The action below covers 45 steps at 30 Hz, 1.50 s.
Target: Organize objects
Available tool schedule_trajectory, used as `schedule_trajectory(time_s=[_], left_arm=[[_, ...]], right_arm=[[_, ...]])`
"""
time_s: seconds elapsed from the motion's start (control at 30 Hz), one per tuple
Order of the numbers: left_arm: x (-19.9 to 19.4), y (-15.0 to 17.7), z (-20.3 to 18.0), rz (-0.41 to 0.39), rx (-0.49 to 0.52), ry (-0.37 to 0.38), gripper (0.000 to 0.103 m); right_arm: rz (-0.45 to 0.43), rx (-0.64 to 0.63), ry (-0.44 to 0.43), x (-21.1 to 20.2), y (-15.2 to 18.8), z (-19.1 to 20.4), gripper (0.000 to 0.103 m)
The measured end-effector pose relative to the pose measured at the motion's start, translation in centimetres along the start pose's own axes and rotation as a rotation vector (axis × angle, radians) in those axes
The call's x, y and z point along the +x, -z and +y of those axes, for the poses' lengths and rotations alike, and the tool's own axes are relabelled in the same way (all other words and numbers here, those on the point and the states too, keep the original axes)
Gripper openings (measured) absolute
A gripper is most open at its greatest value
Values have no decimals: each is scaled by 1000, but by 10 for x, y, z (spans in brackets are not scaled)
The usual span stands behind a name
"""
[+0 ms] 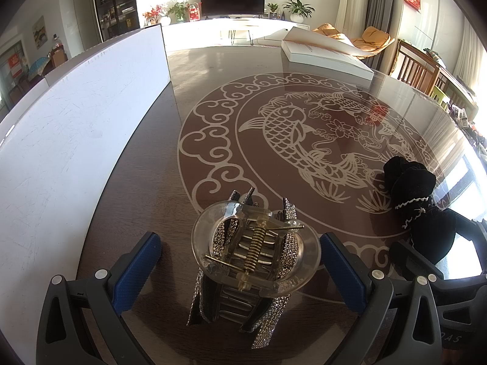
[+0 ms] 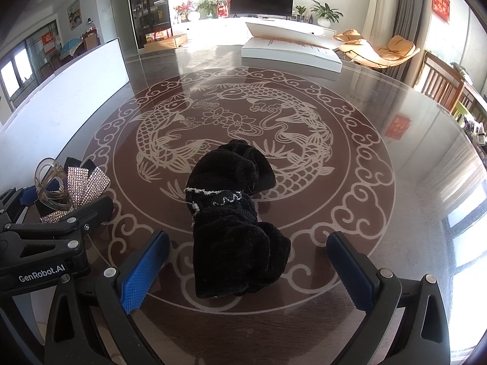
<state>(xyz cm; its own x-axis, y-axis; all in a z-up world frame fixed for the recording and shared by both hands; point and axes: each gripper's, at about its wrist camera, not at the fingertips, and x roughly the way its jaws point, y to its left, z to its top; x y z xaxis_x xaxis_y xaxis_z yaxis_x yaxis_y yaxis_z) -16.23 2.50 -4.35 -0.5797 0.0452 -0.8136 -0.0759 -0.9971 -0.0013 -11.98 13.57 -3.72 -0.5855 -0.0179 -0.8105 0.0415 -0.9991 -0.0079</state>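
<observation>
A clear plastic hair claw clip with rhinestone bow ribbons (image 1: 254, 258) stands on the round table between the open blue-padded fingers of my left gripper (image 1: 240, 261), not clamped. It also shows in the right wrist view (image 2: 65, 187) at the far left. A black velvet scrunchie with a white beaded trim (image 2: 234, 222) lies on the table between the open fingers of my right gripper (image 2: 248, 269), untouched. The scrunchie appears in the left wrist view (image 1: 417, 197) at the right, with the right gripper's black frame (image 1: 450, 261) beside it.
The dark round table (image 2: 395, 152) has a glass top with a pale fish pattern. A white board (image 1: 76, 140) stands upright along the left. A white open box (image 2: 289, 48) sits at the table's far edge. Wooden chairs (image 2: 441, 82) stand at the right.
</observation>
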Motion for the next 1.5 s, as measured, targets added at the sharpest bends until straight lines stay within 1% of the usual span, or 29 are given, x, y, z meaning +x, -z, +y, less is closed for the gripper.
schedule_trajectory(time_s=[0.5,0.87,1.5], left_arm=[[0,0,0,0,0,0,103],[0,0,0,0,0,0,103],[0,0,0,0,0,0,103]], right_arm=[[-3,-7,-29,-1,1,3,103],[-3,-7,-29,-1,1,3,103],[8,14,16,1,1,-2,103]])
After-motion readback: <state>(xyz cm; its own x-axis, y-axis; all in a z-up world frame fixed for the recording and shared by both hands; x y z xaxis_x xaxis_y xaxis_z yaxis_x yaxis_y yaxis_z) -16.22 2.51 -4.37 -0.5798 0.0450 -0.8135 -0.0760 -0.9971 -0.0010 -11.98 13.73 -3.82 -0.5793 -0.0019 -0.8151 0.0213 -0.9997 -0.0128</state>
